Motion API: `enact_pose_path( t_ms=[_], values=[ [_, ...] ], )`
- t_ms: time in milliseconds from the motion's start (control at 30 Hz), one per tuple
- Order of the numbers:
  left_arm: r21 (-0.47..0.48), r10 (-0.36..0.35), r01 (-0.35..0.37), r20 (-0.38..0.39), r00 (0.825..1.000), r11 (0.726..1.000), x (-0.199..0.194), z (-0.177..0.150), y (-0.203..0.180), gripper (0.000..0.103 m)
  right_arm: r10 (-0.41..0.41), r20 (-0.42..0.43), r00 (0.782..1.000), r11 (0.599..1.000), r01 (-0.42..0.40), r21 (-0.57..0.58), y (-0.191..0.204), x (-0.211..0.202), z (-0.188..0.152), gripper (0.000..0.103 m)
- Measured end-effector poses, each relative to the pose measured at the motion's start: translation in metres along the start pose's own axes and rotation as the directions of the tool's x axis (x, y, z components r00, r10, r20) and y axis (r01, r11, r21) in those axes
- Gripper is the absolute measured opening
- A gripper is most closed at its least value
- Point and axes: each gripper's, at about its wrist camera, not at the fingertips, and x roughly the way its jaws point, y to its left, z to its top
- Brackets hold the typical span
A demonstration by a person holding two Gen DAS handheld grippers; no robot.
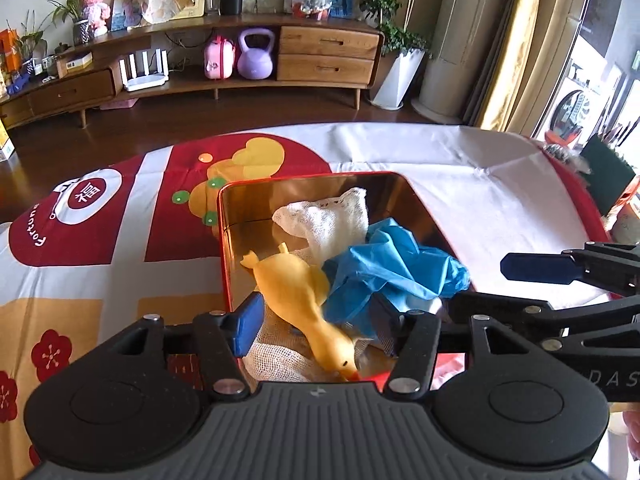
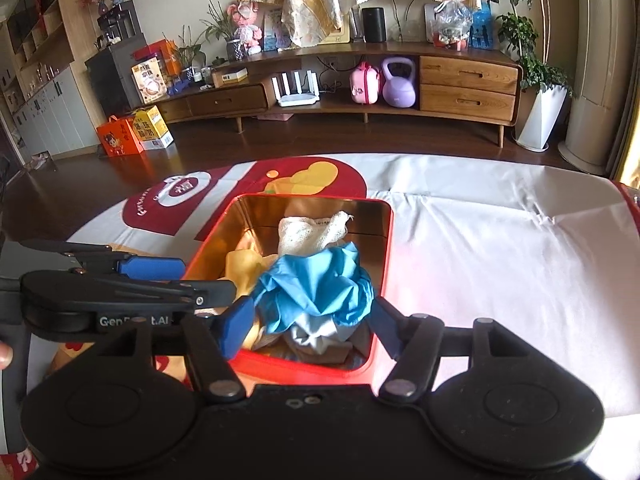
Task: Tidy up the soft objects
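Both grippers hang over the near end of the red tin [image 1: 224,248], jaws spread and pinching nothing: left gripper [image 1: 316,320] straddles the yellow rubber chicken [image 1: 296,292], right gripper [image 2: 312,320] straddles the crumpled blue cloth [image 2: 316,284]. Inside the tin, chicken lies left with its beak toward the near wall, blue cloth right, white gauze [image 1: 332,220] behind them. Tin sits on a red-and-white tablecloth [image 2: 500,240]; wooden sideboard [image 2: 468,84] far back.
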Motion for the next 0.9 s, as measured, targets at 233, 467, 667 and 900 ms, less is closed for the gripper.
enact_pose_path(
  t_ms=[233, 467, 667, 900],
  values=[
    [-0.01, -0.005, 0.006, 0.034, 0.999, 1.0, -0.039, -0.008, -0.006, 0.064, -0.004, 0.03, 1.0, 1.0, 0.004, -0.014, 0.011, -0.036, -0.007, 0.074],
    [-0.005, -0.018, 0.018, 0.061, 0.998, 1.0, -0.075, -0.019, -0.013, 0.064, 0.001, 0.061, 0.998, 1.0, 0.0, -0.014, 0.018, -0.073, -0.02, 0.081],
    [0.009, -0.032, 0.032, 0.083, 0.996, 0.999, -0.103, -0.034, -0.022, 0.065, 0.009, 0.09, 0.996, 1.0, -0.008, -0.013, 0.022, -0.101, -0.036, 0.086],
    [-0.007, -0.039, 0.04, 0.103, 0.994, 0.999, -0.13, -0.059, -0.026, 0.071, 0.015, 0.096, 0.995, 1.0, -0.014, -0.005, 0.028, -0.125, -0.068, 0.092]
  ],
)
